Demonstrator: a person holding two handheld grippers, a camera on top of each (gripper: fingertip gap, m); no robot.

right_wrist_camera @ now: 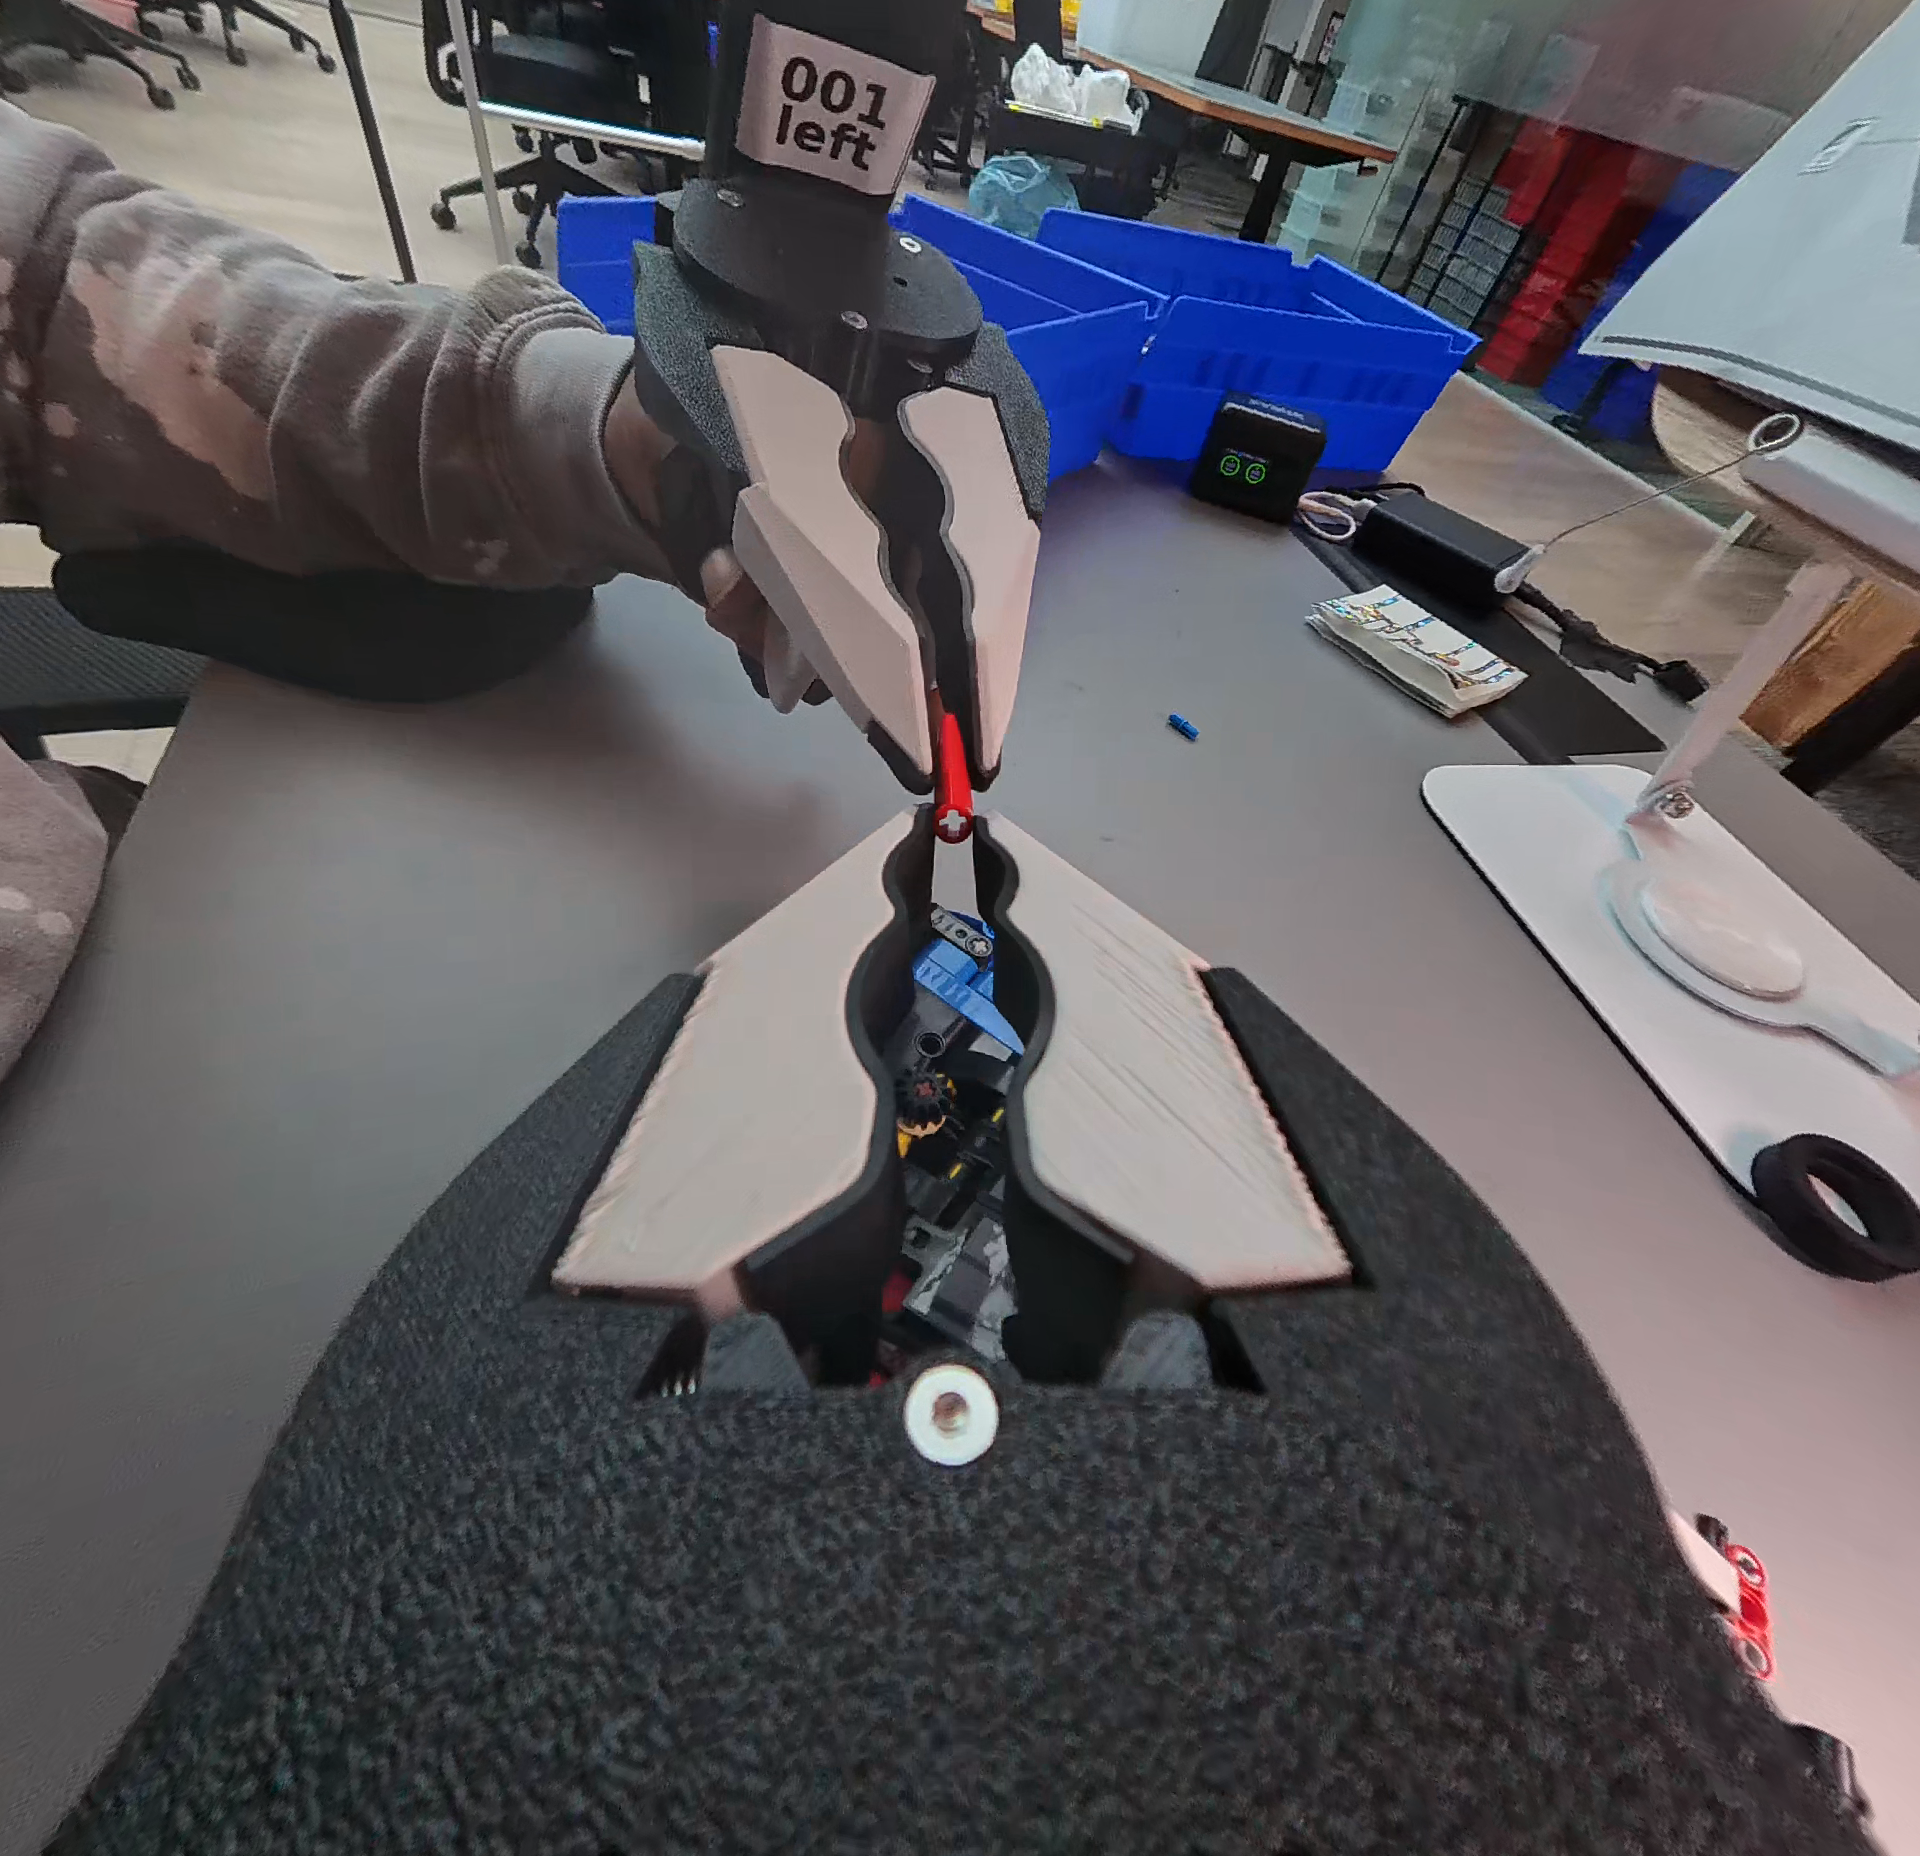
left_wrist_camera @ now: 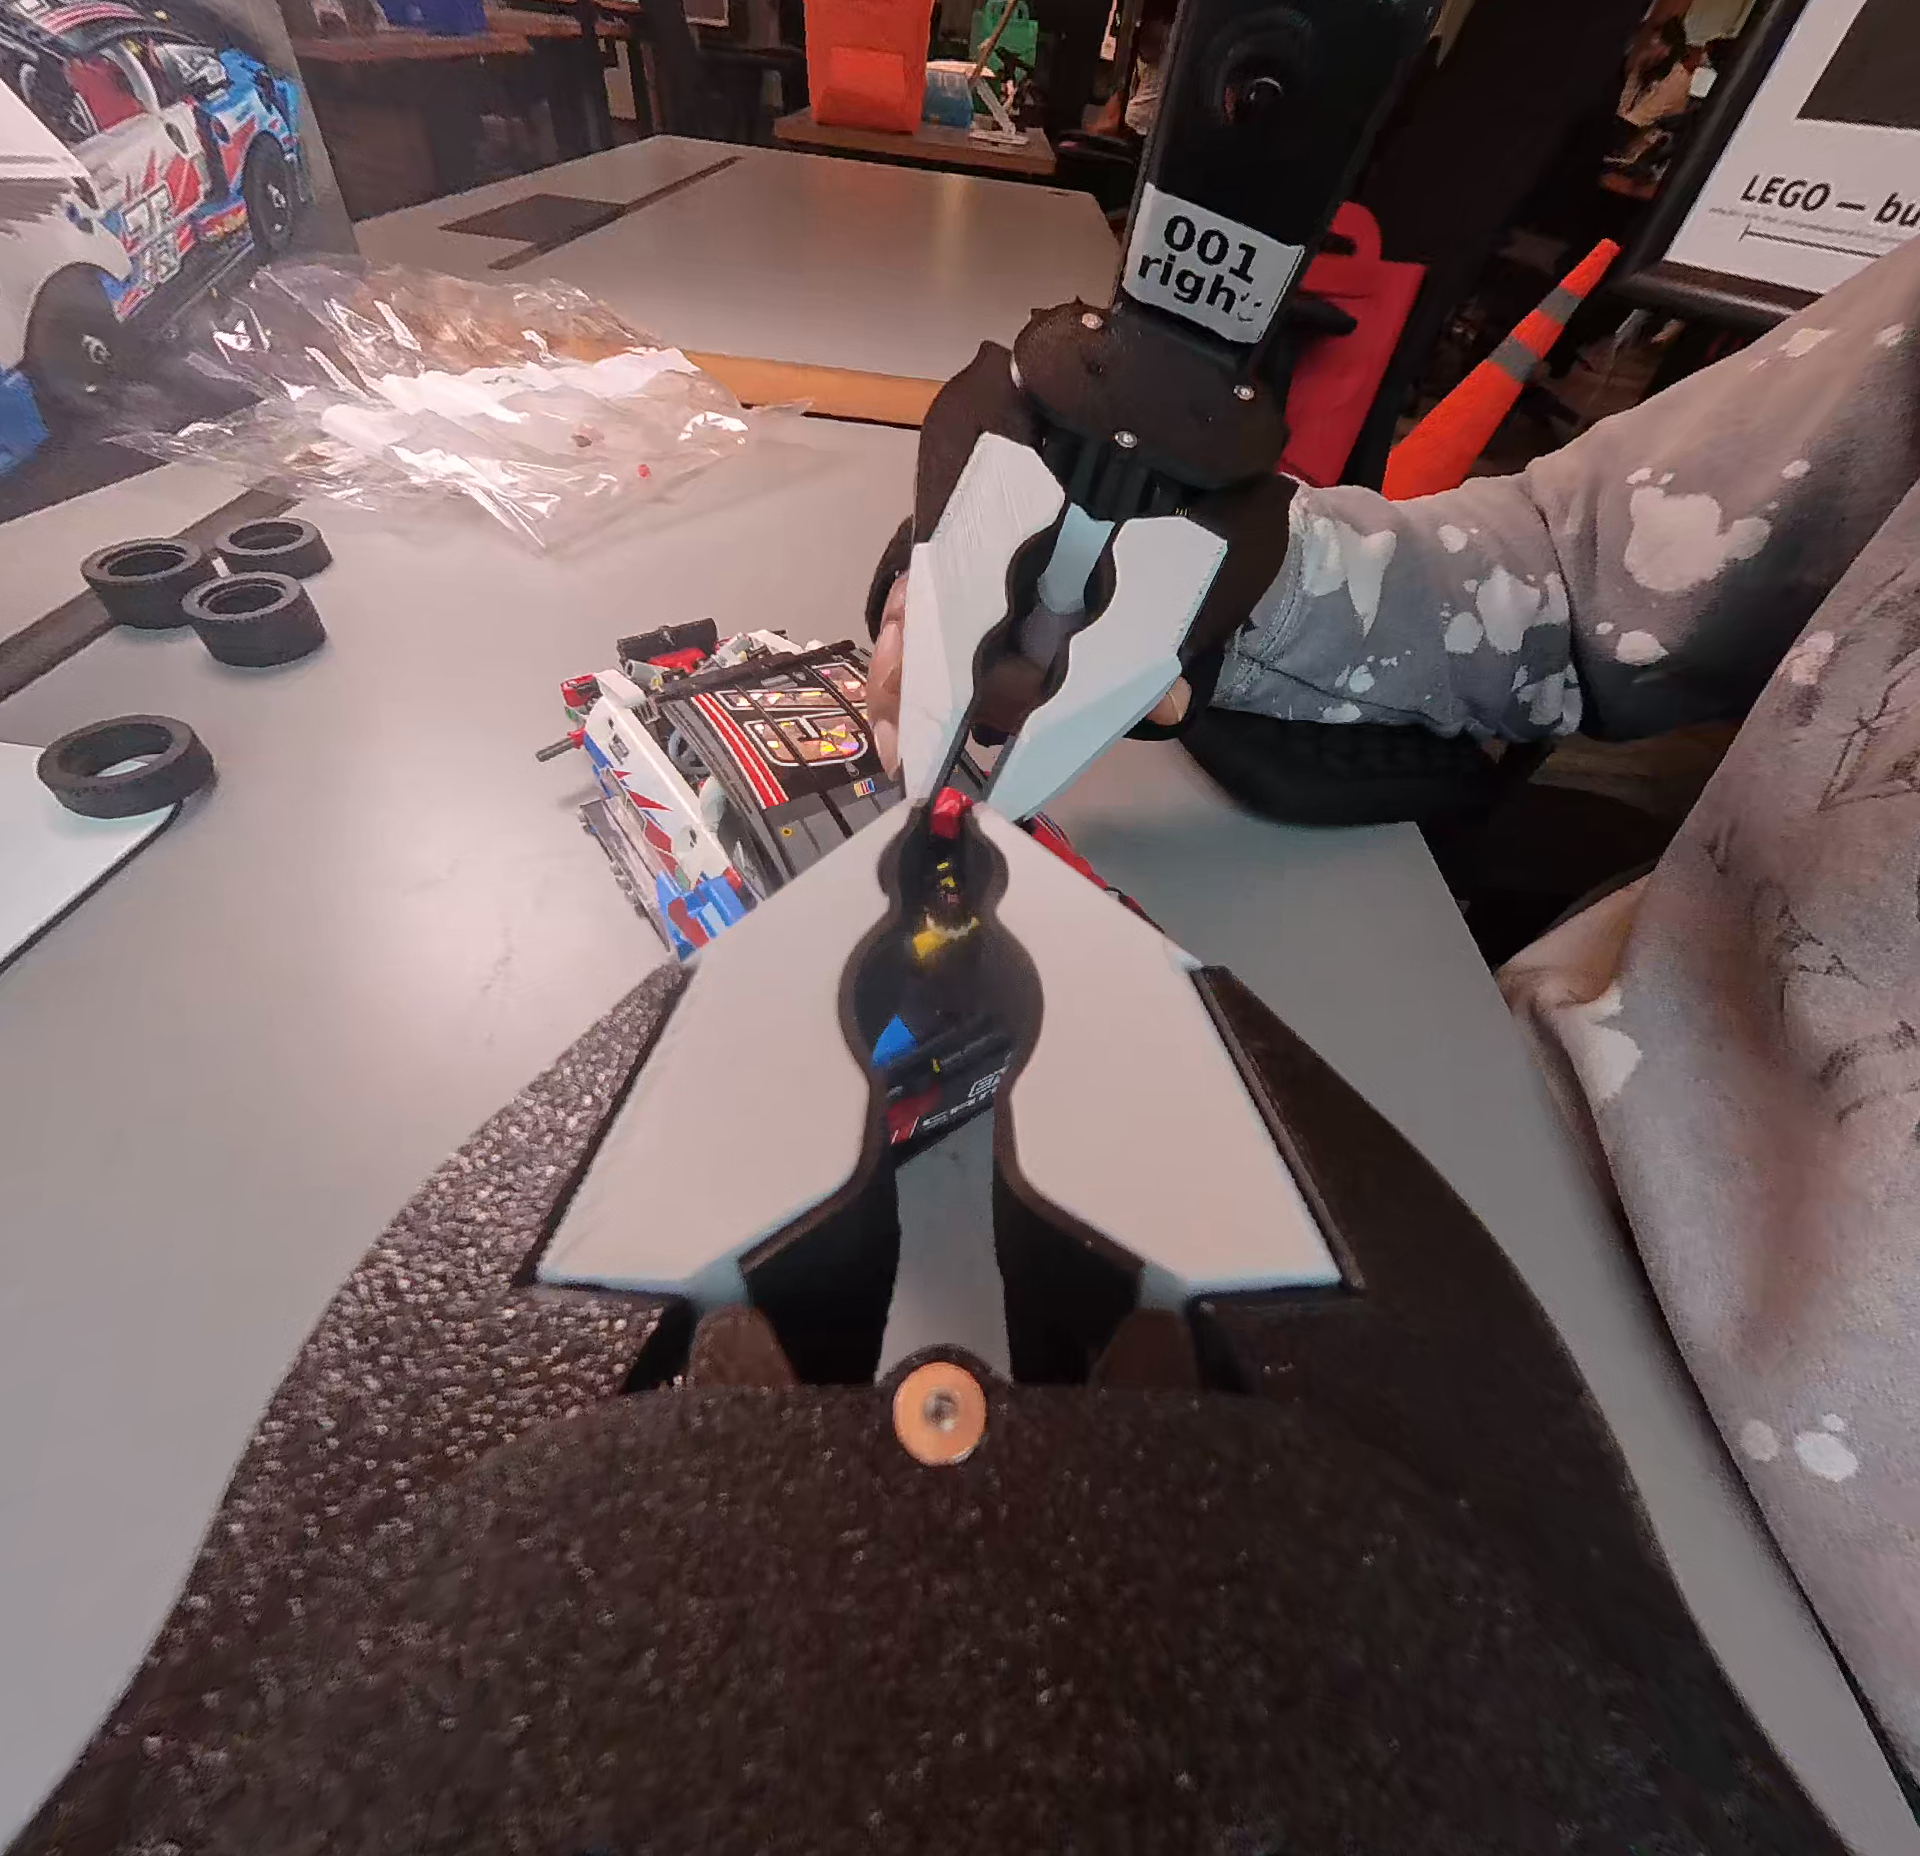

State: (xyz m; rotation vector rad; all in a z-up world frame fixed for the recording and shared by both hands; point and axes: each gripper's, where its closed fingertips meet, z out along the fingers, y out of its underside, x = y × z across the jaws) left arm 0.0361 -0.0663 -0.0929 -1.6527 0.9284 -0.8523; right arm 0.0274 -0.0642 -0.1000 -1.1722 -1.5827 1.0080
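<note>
Between the tips of the left gripper (left_wrist_camera: pixel 948 814) a red axle (left_wrist_camera: pixel 945 812) is sitting clenched, the jaws nearly together around it; in the right wrist view the same red axle (right_wrist_camera: pixel 950 767) is running from the left gripper (right_wrist_camera: pixel 951 772) down to the tips of the right gripper (right_wrist_camera: pixel 951 825), whose jaws are closing on its cross-shaped end. The two grippers are meeting tip to tip over the piece, with the right gripper (left_wrist_camera: pixel 961 788) coming in from above and beyond the left jaws. Just below and behind both sets of jaws a brick-built race car (left_wrist_camera: pixel 727 757) is lying on the grey table (left_wrist_camera: pixel 312 975), its white, red and blue bodywork showing to the left of the left jaws and its blue and black parts (right_wrist_camera: pixel 951 985) showing through the gap in the right jaws. Farther left of the left jaws, one black tyre (left_wrist_camera: pixel 127 765) is resting apart, and beyond it three more tyres (left_wrist_camera: pixel 208 585) are sitting clustered. Beyond those, crumpled clear plastic bags (left_wrist_camera: pixel 457 393) are lying. Right of the right jaws a small blue pin (right_wrist_camera: pixel 1182 728) is lying on the table, with a folded booklet (right_wrist_camera: pixel 1413 648) farther off and blue bins (right_wrist_camera: pixel 1247 352) beyond.
</note>
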